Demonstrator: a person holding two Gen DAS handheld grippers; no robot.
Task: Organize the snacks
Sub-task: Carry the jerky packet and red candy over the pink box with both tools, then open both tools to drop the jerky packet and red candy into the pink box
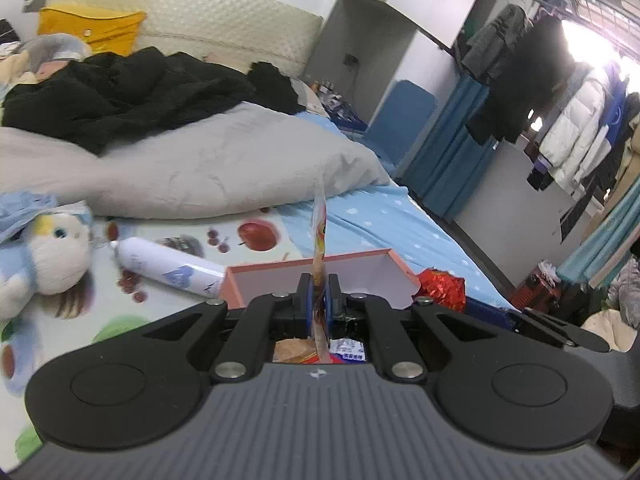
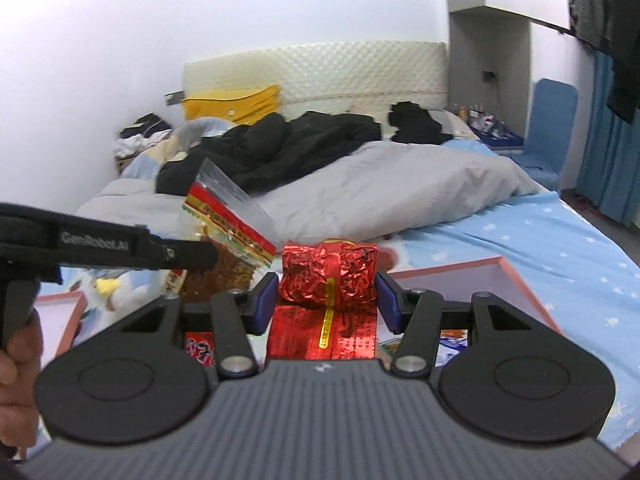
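Left wrist view: the left gripper (image 1: 319,300) has its jaws pinched tight on a thin clear snack bag (image 1: 319,236), seen edge-on and standing up from between the blue pads. Just beyond it lies an open pink box (image 1: 276,270) with a white inside, resting on a bed. A crinkled red foil packet (image 1: 442,286) shows at the box's right end. To the left lie a white tube-shaped package (image 1: 168,268) and a plush toy (image 1: 48,256). Farther off sit a grey duvet (image 1: 224,168) and black clothing (image 1: 132,92).

Right wrist view: the right gripper (image 2: 327,300) holds the red foil packet (image 2: 329,276) between its half-spread jaws, the pads against its sides. To the left, the left gripper's (image 2: 200,258) black arm carries the clear snack bag (image 2: 226,240), red and yellow printed with dark brown contents. The pink box's (image 2: 512,276) rim shows below on the right. A hand (image 2: 18,356) appears at the left edge.
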